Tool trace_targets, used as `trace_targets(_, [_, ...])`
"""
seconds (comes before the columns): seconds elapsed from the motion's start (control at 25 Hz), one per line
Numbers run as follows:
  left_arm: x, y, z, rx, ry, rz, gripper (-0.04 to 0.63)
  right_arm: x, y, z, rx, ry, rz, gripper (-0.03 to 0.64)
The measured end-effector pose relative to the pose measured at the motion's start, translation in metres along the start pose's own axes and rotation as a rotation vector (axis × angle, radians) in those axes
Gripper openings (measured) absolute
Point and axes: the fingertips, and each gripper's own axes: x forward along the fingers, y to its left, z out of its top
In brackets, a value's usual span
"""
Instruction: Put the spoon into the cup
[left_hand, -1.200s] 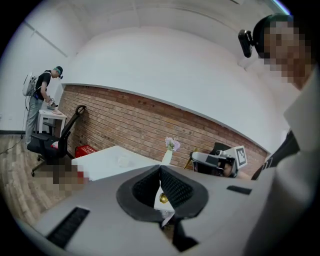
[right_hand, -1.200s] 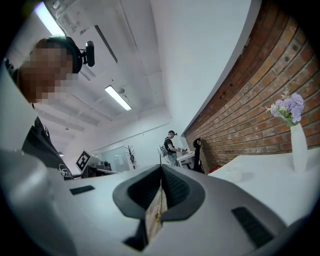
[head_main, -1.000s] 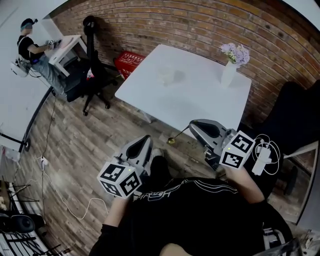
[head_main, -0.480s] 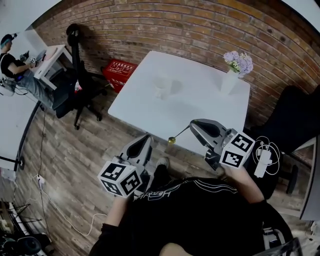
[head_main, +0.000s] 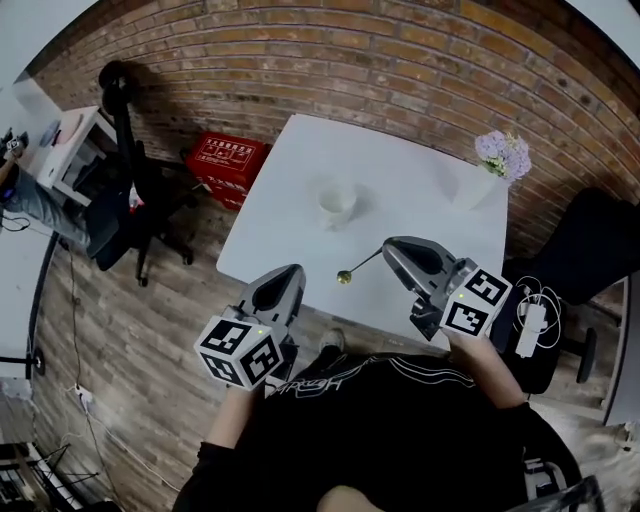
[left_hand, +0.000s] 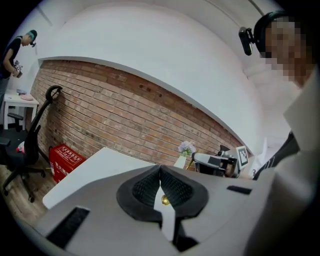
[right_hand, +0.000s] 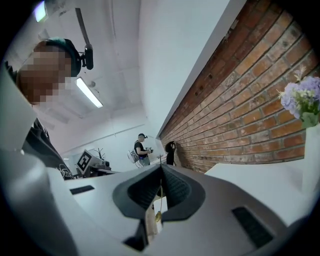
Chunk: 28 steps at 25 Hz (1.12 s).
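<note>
A white cup (head_main: 335, 203) stands near the middle of the white table (head_main: 420, 200). My right gripper (head_main: 388, 248) is shut on the thin handle of a spoon (head_main: 360, 265). The spoon's gold bowl (head_main: 344, 277) hangs over the table's near edge, short of the cup. In the right gripper view the handle (right_hand: 160, 182) runs up between the closed pads. My left gripper (head_main: 290, 272) is just off the table's near edge, left of the spoon, with its jaws shut and nothing between them. In the left gripper view, the right gripper (left_hand: 215, 161) shows beyond the table.
A white vase of lilac flowers (head_main: 497, 165) stands at the table's far right corner. A red crate (head_main: 225, 160) sits on the floor by the brick wall, with a black office chair (head_main: 125, 200) to its left. Another dark chair (head_main: 585, 250) is at the right.
Both grippers have come forward to the table. The spoon's bowl, earlier over the floor in front of the table, now hangs at its near edge. The cup is closer.
</note>
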Motion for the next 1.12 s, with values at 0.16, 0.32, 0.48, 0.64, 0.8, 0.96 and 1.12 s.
trace_targets(0.16, [0.025, 0.035, 0.014, -0.009, 0.03, -0.036, 0.005, 0.029, -0.023, 0.006, 0.01, -0.008, -0.048, 0.0])
trace_targets(0.32, [0.051, 0.057, 0.02, -0.019, 0.069, -0.088, 0.005, 0.047, -0.045, 0.005, 0.032, -0.001, -0.108, 0.0])
trace_targets(0.48, [0.075, 0.075, 0.024, -0.023, 0.099, -0.124, 0.005, 0.061, -0.066, 0.004, 0.047, 0.0, -0.149, -0.001])
trace_targets(0.64, [0.093, 0.089, 0.022, -0.03, 0.13, -0.145, 0.005, 0.07, -0.086, 0.0, 0.065, 0.002, -0.186, -0.002])
trace_targets(0.8, [0.105, 0.102, 0.021, -0.032, 0.15, -0.158, 0.005, 0.079, -0.1, -0.002, 0.074, -0.001, -0.21, 0.0])
trace_targets(0.96, [0.115, 0.112, 0.023, -0.034, 0.163, -0.171, 0.005, 0.089, -0.111, -0.004, 0.065, 0.006, -0.231, -0.001])
trace_targets(1.12, [0.124, 0.119, 0.022, -0.036, 0.179, -0.184, 0.005, 0.096, -0.124, -0.005, 0.062, 0.011, -0.252, -0.002])
